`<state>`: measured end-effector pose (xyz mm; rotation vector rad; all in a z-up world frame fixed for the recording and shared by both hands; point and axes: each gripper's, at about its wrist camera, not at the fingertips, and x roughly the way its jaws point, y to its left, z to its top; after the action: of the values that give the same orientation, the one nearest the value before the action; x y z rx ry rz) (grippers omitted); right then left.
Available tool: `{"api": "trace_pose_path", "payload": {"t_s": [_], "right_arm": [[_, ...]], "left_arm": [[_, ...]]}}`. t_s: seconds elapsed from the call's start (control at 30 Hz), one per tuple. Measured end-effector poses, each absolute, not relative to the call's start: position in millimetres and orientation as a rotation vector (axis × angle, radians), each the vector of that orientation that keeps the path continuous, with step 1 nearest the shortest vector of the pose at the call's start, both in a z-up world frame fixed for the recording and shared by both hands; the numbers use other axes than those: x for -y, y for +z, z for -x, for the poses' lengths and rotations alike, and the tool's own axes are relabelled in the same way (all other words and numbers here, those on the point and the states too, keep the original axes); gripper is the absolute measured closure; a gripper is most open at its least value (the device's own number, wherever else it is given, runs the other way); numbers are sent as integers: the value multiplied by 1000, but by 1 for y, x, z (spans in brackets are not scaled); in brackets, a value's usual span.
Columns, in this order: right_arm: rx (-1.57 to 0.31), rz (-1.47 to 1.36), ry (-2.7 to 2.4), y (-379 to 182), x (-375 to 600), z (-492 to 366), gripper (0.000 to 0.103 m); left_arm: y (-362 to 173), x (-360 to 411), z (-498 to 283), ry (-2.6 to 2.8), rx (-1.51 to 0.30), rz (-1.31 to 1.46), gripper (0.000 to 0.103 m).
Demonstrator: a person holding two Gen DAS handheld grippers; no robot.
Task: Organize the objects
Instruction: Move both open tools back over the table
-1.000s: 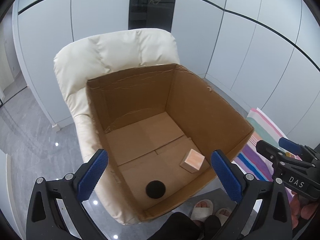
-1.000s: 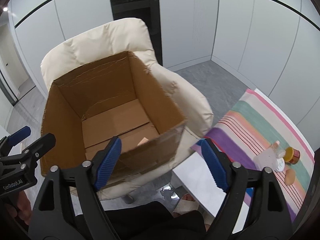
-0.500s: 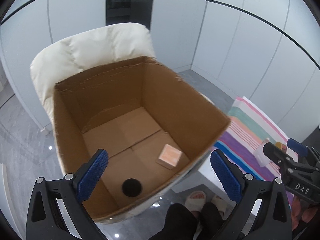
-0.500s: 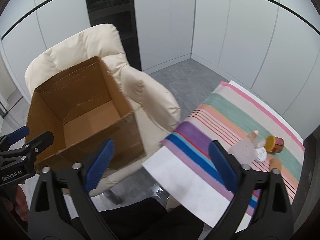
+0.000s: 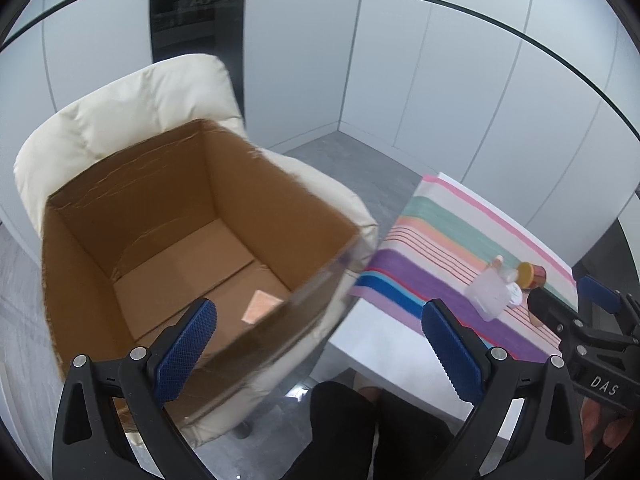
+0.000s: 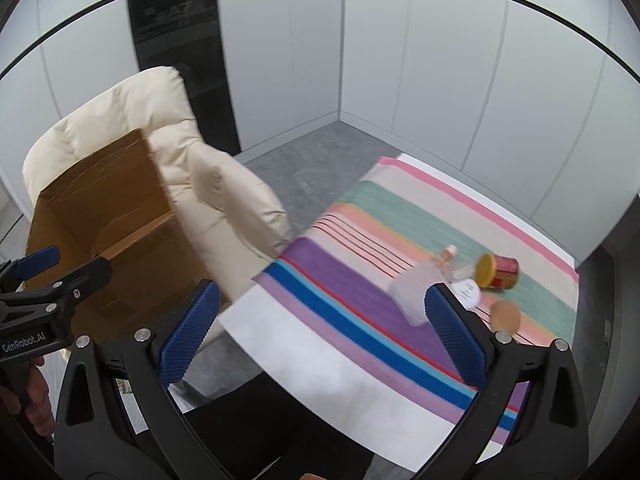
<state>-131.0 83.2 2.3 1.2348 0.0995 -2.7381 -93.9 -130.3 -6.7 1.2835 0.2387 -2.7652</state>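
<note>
An open cardboard box (image 5: 132, 200) (image 6: 132, 184) rests on a cream armchair (image 5: 120, 112) (image 6: 132, 120); a small tan block (image 5: 262, 304) lies on its floor. On the striped cloth (image 6: 360, 300) (image 5: 448, 240) lie a clear bottle (image 6: 416, 288) (image 5: 488, 292), a red can with a yellow lid (image 6: 498, 270) (image 5: 530, 274), a white round lid (image 6: 466, 294) and a tan disc (image 6: 506, 314). My left gripper (image 5: 320, 340) is open and empty, near the box's front edge. My right gripper (image 6: 320, 324) hangs over the cloth, its jaws still opening, nothing between them.
The cloth covers a white table (image 6: 304, 352) to the right of the chair. Grey floor (image 6: 304, 160) runs between chair and white wall panels (image 6: 440, 80). The person's dark trousers (image 5: 360, 432) show at the bottom.
Both grippers have swung right, away from the box and towards the striped cloth. The right gripper's jaws have spread wider. The black round object in the box has dropped out of sight.
</note>
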Motion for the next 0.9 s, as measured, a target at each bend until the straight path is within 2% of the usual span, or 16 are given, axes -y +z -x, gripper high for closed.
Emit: {"api": "trace_pose_path", "payload": {"t_s": [0.27, 0.9], "right_arm": [[20, -1289, -2797, 1, -132, 128, 0], [142, -1361, -2907, -5, -217, 107, 0]], "left_arm": [[-7, 95, 103, -2816, -188, -1319, 0], [-13, 19, 120, -2876, -75, -1408, 0]]}}
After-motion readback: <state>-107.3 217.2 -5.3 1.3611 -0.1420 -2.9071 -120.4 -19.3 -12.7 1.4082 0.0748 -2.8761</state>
